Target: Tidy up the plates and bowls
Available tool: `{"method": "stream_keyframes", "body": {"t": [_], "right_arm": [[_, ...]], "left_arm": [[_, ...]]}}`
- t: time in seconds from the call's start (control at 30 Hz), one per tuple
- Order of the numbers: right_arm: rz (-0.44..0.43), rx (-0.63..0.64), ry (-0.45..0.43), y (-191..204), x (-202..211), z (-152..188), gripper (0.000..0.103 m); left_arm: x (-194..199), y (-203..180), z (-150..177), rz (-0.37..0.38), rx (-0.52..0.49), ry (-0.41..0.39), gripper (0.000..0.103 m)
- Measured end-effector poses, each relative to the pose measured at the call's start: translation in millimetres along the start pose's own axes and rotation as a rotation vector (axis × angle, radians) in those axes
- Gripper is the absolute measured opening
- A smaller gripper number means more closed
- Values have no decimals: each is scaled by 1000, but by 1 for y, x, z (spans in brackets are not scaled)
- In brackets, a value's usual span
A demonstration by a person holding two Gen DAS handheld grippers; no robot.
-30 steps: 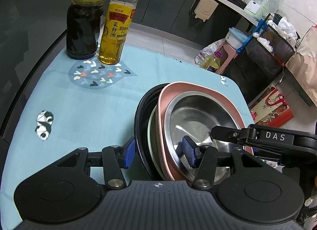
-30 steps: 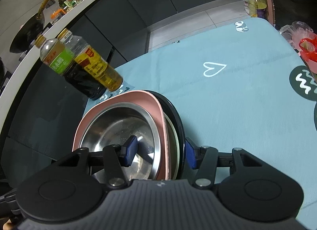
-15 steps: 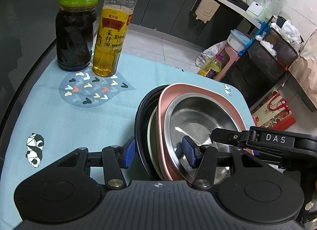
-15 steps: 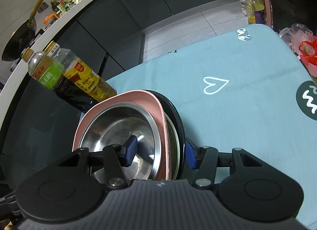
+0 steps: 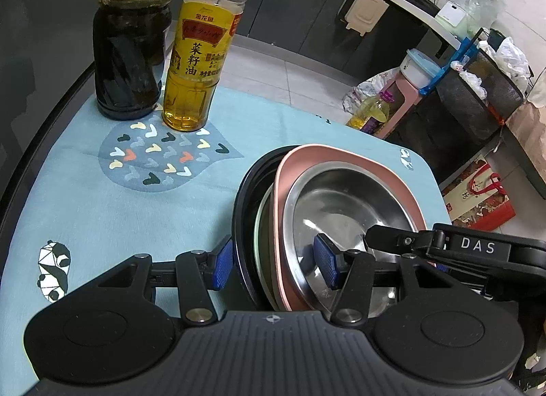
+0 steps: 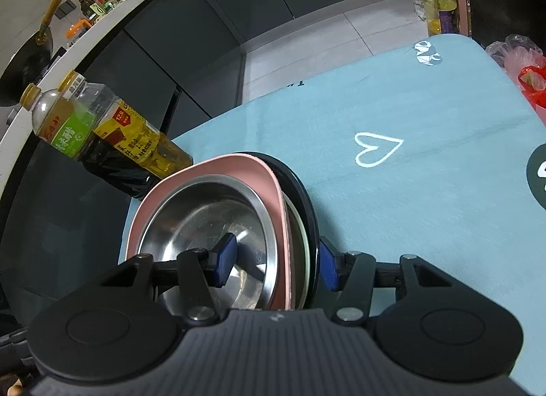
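Blue tablecloth [image 5: 85, 198], dish stack [image 5: 341, 211] level.

Dim indoor light, sharp focus, strong fisheye bending at edges, glare on steel bowl [image 5: 344, 205]

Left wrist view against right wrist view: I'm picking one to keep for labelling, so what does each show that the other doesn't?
Only the left wrist view shows the panda print, the grey patch of small hearts and the other tongs' black arm marked DAS. Only the right wrist view shows the white outlined heart and the dark wok hung on the wall. Both show the blue tablecloth, the two bottles, and the stacked black, pink and steel dishes clamped from opposite sides.
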State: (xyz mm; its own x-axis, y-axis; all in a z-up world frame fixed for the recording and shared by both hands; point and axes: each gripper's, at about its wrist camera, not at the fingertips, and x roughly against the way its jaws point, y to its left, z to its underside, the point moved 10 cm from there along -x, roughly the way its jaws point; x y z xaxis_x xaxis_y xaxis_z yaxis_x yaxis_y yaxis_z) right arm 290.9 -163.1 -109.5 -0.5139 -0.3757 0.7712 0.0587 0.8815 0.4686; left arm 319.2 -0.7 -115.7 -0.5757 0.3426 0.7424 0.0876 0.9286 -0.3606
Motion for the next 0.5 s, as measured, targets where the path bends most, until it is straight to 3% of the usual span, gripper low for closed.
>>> {"method": "stream_keyframes", "body": {"t": [0.5], "right_arm": [[21, -16, -22, -11, -10, -6, 42]], "left_arm": [[-20, 5, -4, 28, 51, 18, 49]]}}
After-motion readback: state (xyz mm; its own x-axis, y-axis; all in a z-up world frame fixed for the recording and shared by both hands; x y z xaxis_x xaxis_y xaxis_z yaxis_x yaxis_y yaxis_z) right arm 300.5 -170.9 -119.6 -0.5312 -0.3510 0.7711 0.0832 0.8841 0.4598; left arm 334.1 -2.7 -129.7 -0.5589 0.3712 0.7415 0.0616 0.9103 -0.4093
